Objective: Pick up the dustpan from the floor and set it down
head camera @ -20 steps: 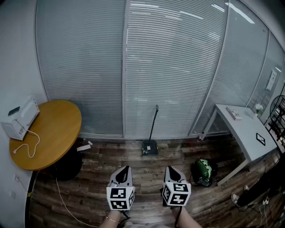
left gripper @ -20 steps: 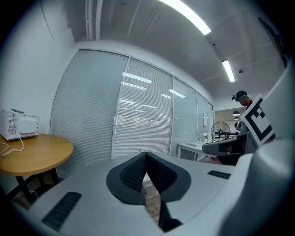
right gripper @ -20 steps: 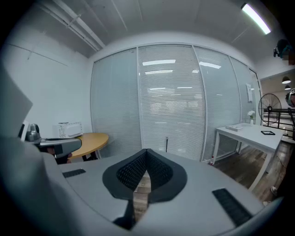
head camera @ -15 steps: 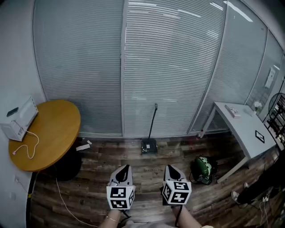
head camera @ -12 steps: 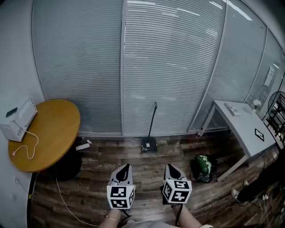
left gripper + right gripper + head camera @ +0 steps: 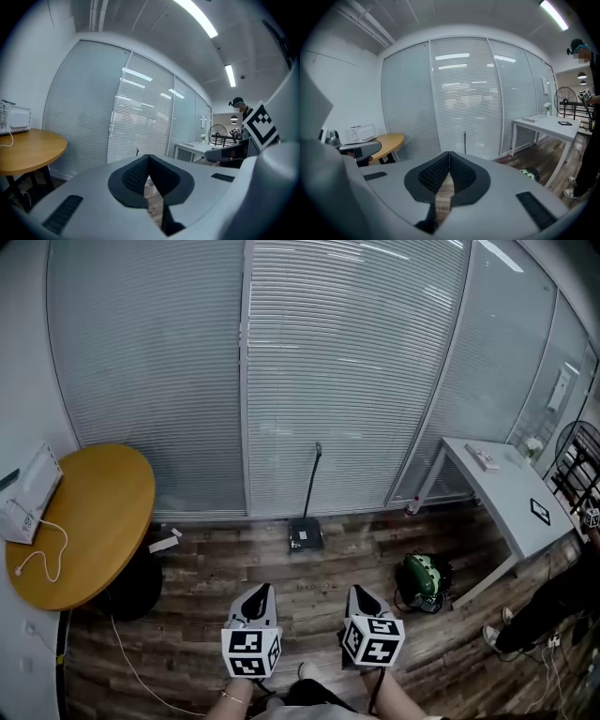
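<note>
Nearest, the left tool and right tool hang side by side, each with its jaws pressed together on nothing. Well beyond them, the dustpan sits on the floor, its handle upright before the blinds.

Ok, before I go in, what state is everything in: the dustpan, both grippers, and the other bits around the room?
dustpan: on the floor by the blinds, handle upright, untouched.
left gripper: jaws shut, empty, short of the dustpan.
right gripper: jaws shut, empty, short of the dustpan.
green object: lying on the floor beside the white table.
white device: on the round table, cable loose on the tabletop.
</note>
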A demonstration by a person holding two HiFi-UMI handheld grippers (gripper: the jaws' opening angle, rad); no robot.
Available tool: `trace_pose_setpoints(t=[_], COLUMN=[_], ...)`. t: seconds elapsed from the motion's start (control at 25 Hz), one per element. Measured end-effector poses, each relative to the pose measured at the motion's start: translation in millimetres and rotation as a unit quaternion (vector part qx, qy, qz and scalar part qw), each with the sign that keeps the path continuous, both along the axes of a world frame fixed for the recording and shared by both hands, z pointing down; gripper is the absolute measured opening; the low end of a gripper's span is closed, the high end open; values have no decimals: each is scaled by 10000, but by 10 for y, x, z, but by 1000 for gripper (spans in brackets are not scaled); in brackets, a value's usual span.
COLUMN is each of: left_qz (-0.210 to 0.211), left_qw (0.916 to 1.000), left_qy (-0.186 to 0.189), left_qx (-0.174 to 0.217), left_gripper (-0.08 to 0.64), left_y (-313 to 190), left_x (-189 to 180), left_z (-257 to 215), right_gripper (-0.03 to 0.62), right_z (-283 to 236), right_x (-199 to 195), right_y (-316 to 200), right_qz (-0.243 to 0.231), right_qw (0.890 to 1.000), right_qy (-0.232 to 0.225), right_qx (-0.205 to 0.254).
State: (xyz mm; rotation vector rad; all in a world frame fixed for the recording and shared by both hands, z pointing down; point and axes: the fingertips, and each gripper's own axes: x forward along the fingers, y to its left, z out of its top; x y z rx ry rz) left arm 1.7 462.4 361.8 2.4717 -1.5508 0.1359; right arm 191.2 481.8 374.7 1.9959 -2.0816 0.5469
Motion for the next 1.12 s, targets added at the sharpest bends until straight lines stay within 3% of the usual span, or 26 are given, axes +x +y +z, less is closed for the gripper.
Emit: trace_pose_setpoints(t=[0.28, 0.72, 1.12], left_qz=[-32, -199, -408], left_qw=[10000, 9994, 9982], left_qy=[-73, -191, -424], left_qx=[10, 194, 61], left_gripper=[17, 17, 17], left_y=[-487, -1602, -2194], left_x=[141, 568, 820], left_z=[42, -106, -4], right_gripper=[32, 32, 32], right_z=[56, -1, 168], right_x=[218, 566, 908], right_y=[-506, -1742, -2447], right_qz=[98, -207, -345], right_qw=[9999, 9997, 9989], right_qy=[-61, -103, -306], right_qx=[33, 128, -34])
